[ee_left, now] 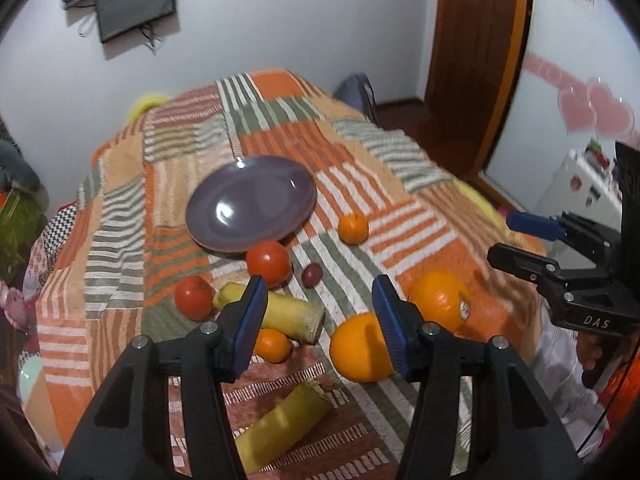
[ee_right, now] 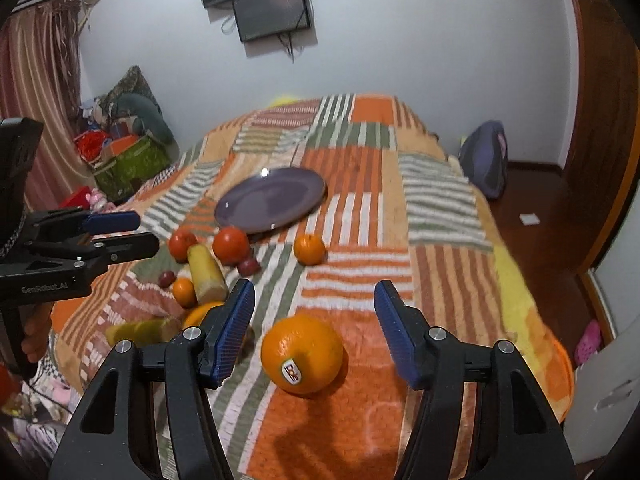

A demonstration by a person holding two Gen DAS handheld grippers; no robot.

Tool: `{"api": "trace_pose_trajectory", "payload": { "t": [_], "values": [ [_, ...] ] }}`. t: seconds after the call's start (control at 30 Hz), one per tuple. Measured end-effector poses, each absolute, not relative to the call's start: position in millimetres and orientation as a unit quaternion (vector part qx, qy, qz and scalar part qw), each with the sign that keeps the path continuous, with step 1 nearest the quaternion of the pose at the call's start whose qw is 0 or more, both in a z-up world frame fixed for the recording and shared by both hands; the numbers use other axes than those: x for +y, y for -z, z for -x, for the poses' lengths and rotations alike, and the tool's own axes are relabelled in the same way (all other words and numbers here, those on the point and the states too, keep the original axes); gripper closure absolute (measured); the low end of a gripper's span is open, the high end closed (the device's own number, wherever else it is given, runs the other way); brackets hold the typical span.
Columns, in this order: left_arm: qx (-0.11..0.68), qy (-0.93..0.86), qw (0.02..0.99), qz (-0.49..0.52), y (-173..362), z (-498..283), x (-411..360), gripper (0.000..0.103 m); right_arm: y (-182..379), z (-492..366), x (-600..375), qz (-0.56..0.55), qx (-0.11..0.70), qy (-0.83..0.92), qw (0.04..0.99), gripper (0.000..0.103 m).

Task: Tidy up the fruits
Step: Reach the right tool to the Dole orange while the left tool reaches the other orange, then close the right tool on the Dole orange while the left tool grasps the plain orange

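A purple plate (ee_left: 224,216) (ee_right: 240,208) lies bare on the patchwork blanket. Before it lie two tomatoes (ee_left: 268,262) (ee_right: 231,245), small oranges (ee_left: 353,229) (ee_right: 309,249), a dark grape (ee_left: 311,275), two banana pieces (ee_left: 288,314) (ee_left: 280,428) and two big oranges. My left gripper (ee_left: 318,320) is open and empty above the fruit, beside one big orange (ee_left: 358,350). My right gripper (ee_right: 316,328) is open and empty, jaws either side of the stickered orange (ee_right: 302,354) (ee_left: 440,298), above it.
The blanket-covered bed (ee_right: 440,208) fills both views. A wooden door (ee_left: 472,60) is at right, a backpack (ee_right: 484,158) on the floor beside the bed, clutter and boxes (ee_right: 128,156) at left, screens (ee_right: 272,8) on the far wall.
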State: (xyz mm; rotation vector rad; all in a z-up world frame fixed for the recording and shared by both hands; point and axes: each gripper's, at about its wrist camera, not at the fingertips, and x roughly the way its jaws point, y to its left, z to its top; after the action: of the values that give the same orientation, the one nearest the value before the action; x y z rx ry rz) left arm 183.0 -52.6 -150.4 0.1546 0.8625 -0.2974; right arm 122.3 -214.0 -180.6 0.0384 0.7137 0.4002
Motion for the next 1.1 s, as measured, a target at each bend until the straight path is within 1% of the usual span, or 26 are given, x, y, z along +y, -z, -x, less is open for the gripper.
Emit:
{"api": "trace_pose_trajectory", "payload": {
  "t": [0.13, 0.23, 0.27, 0.3, 0.4, 0.47, 0.5, 0.53, 0.87, 0.9, 1.1],
  "values": [
    [0.46, 0.157, 0.87, -0.081, 176, -194, -59, 0.048, 199, -135, -216, -0.031, 0.373, -0.201, 0.905, 0.044],
    [0.479, 0.158, 0.859, -0.087, 191, -195, -64, 0.047, 212, -142, -216, -0.04, 0.395, -0.205, 0.894, 0.044],
    [0.486, 0.16, 0.855, -0.085, 195, -196, -65, 0.045, 217, -144, -215, -0.043, 0.404, -0.207, 0.89, 0.044],
    [0.493, 0.163, 0.851, -0.079, 199, -197, -65, 0.041, 220, -145, -215, -0.044, 0.41, -0.209, 0.887, 0.044],
    [0.505, 0.168, 0.844, -0.064, 205, -199, -67, 0.035, 228, -147, -210, -0.04, 0.423, -0.215, 0.879, 0.043],
    [0.507, 0.171, 0.843, -0.063, 207, -199, -69, 0.032, 232, -148, -208, -0.039, 0.429, -0.221, 0.875, 0.036],
    [0.508, 0.172, 0.842, -0.063, 208, -199, -70, 0.03, 233, -149, -206, -0.039, 0.43, -0.221, 0.874, 0.031],
    [0.509, 0.172, 0.841, -0.063, 209, -199, -71, 0.029, 236, -150, -205, -0.04, 0.433, -0.224, 0.872, 0.03],
    [0.534, 0.18, 0.824, -0.059, 230, -199, -78, 0.029, 262, -161, -196, -0.044, 0.476, -0.248, 0.843, 0.029],
    [0.536, 0.181, 0.822, -0.058, 231, -199, -78, 0.029, 262, -160, -196, -0.039, 0.473, -0.246, 0.845, 0.035],
    [0.546, 0.185, 0.815, -0.054, 243, -201, -83, 0.029, 260, -159, -200, -0.048, 0.468, -0.248, 0.847, 0.036]
  ]
}}
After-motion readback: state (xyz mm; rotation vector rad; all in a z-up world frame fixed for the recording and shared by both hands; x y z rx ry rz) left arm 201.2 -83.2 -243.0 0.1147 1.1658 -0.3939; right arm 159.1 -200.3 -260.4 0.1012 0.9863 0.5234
